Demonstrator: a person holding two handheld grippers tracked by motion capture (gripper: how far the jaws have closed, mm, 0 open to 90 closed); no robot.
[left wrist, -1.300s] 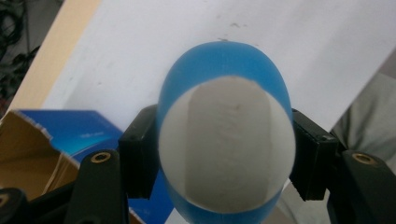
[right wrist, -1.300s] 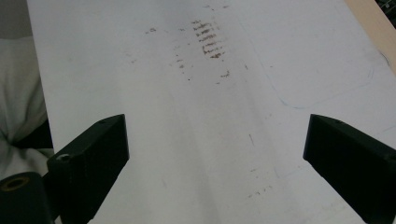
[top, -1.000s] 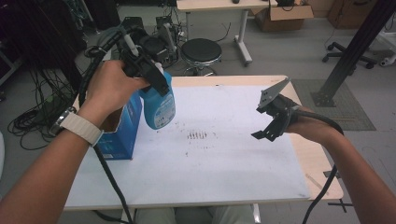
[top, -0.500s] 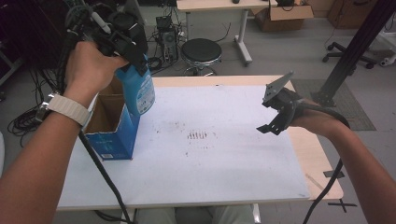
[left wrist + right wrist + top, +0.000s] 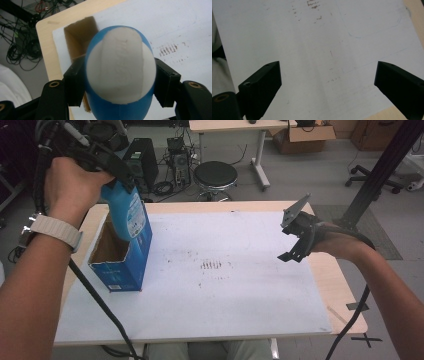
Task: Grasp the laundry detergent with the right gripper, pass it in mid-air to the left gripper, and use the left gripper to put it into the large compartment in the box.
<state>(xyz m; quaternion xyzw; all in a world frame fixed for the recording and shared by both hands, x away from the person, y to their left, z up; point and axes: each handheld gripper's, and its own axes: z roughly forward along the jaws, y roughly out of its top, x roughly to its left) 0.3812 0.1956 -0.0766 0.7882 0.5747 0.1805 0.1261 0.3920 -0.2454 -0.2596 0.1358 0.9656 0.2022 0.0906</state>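
Blue plastic bottle (image 5: 129, 212) with a white printed label hangs in the left gripper (image 5: 107, 162), whose black jaws are clamped on its two sides near the top; in the left gripper view the bottle's blue-and-white end (image 5: 120, 75) sits squeezed between them. It is at about ten o'clock on the counter (image 5: 345, 275), its lower end over the open mouth of the blue cardboard box (image 5: 120, 265) that stands upright on the white sheet (image 5: 240, 295). Whether the base is already inside the box walls I cannot tell.

The step in hand looks like moving the bottle through the box's opening, either in or out; one moment alone does not settle which. The next move calls for keeping the bottle upright and centred over the brown interior, so it clears the rim without tipping the light box.

The right gripper (image 5: 296, 237) waits at three o'clock, jaws spread wide and holding nothing, above bare sheet.
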